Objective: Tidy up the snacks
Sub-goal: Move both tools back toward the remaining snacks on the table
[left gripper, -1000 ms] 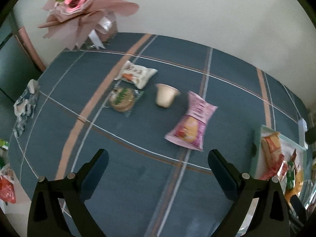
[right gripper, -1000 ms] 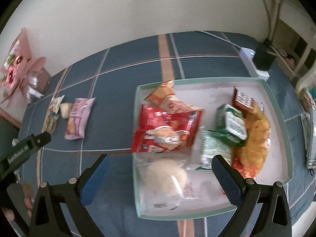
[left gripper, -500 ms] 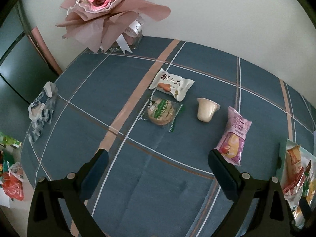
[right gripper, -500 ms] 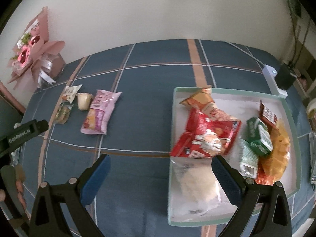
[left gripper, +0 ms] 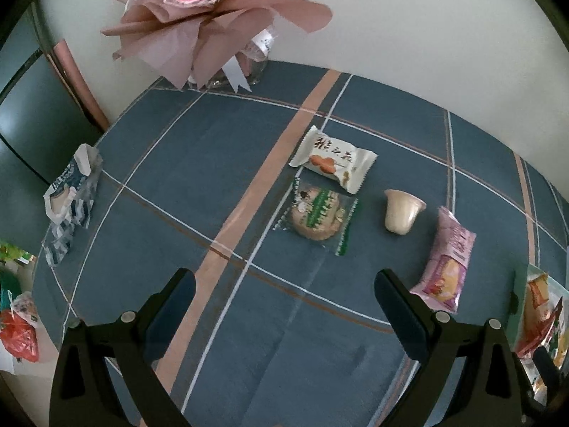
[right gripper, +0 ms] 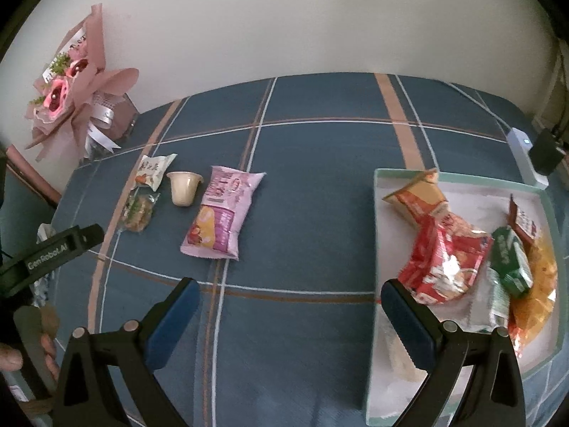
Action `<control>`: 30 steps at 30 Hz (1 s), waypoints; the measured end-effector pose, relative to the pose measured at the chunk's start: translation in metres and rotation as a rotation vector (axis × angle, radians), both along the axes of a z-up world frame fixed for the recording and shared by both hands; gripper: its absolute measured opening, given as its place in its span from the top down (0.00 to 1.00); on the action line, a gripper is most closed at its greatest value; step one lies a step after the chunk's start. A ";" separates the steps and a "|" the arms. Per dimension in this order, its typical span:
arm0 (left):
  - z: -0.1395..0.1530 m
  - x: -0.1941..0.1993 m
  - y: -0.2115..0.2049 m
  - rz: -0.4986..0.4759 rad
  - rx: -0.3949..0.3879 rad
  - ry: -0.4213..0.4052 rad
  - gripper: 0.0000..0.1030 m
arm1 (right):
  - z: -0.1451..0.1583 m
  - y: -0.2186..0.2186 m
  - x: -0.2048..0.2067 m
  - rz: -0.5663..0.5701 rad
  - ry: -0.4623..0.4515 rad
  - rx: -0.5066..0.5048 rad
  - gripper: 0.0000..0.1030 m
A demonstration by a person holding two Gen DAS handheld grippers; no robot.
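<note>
both grippers hang spread and empty – the left gripper is nearer the cookie packet, lying just ahead, long axis probably running near-to-far; the tray sits far right.

The left gripper's black body, seen from the right wrist, carries white lettering that reads "GenRobot.AI". The white packet bears large dark Chinese characters, too small to read with certainty. Printing on the pink bag, the bouquet's tag and the striped bag is too blurred to make out.
</note>
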State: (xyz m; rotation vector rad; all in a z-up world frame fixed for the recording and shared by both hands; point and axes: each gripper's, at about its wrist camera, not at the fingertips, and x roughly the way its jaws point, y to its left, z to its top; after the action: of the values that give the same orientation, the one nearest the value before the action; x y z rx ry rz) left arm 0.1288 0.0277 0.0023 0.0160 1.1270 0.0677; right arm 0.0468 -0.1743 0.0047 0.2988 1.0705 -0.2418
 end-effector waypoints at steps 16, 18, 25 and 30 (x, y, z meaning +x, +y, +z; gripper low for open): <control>-0.018 0.029 0.005 -0.031 -0.151 0.011 0.03 | -0.022 0.012 0.052 -0.021 0.008 0.041 0.00; -0.024 0.032 0.002 -0.032 -0.153 0.030 0.03 | -0.025 0.014 0.057 -0.025 0.011 0.047 0.00; -0.037 0.042 0.002 -0.032 -0.183 0.050 0.03 | -0.038 0.019 0.074 -0.026 0.034 0.051 0.00; -0.042 0.048 0.008 -0.006 -0.233 0.041 0.03 | -0.048 0.018 0.083 -0.029 0.052 0.073 0.00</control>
State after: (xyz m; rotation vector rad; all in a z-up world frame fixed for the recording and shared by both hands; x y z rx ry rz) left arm 0.1768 0.0362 -0.0400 -0.1880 1.1704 -0.0696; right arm 0.1298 -0.1567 -0.0430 0.3753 1.1287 -0.2379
